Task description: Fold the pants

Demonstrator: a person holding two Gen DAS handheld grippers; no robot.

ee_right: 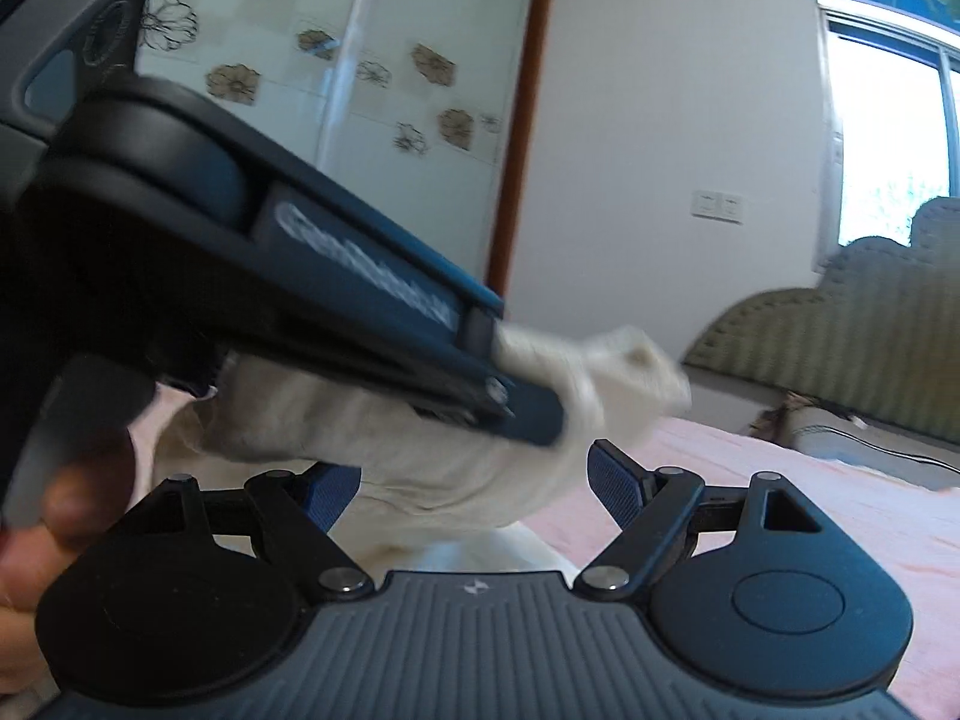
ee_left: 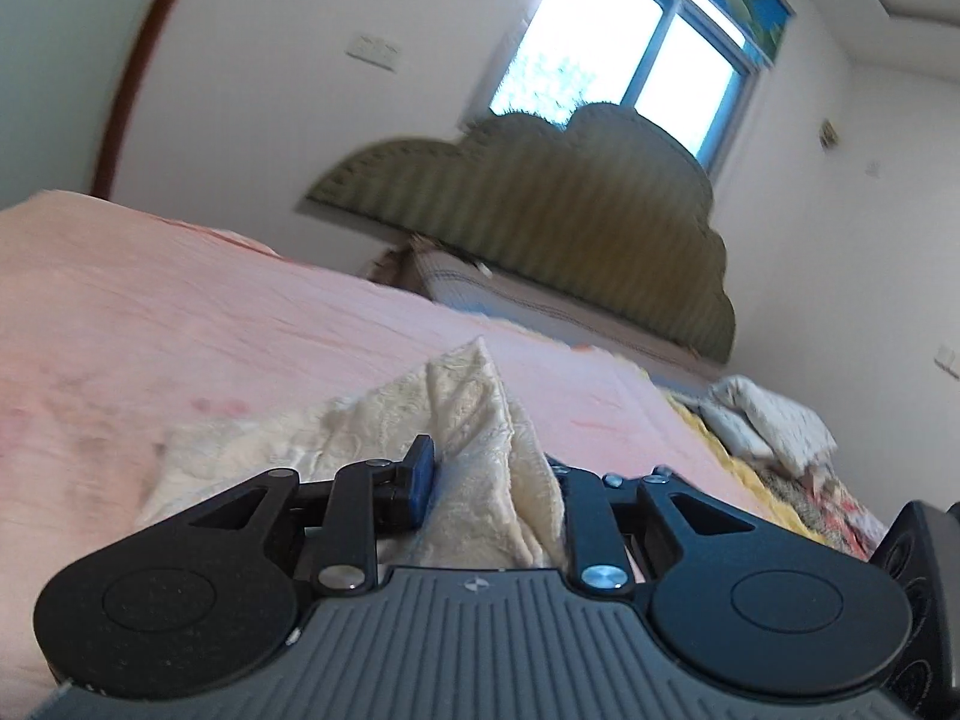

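Pants (ee_left: 480, 420) | clamped by left claw (ee_left: 486, 480) | label blurred, unreadable

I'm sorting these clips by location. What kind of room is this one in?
Most likely a home bedroom: a bed with a pink sheet, a scalloped padded headboard under a window, and what looks like a flower-patterned wardrobe door.

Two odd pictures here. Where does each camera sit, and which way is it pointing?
Left wrist: on the left gripper, looking along its fingers across the pink bed to the headboard and window; cream pants lie pinched between the fingers.
Right wrist: on the right gripper, facing the left gripper, which holds the pants; a hand shows.
Shared: pants, bed, headboard, window.
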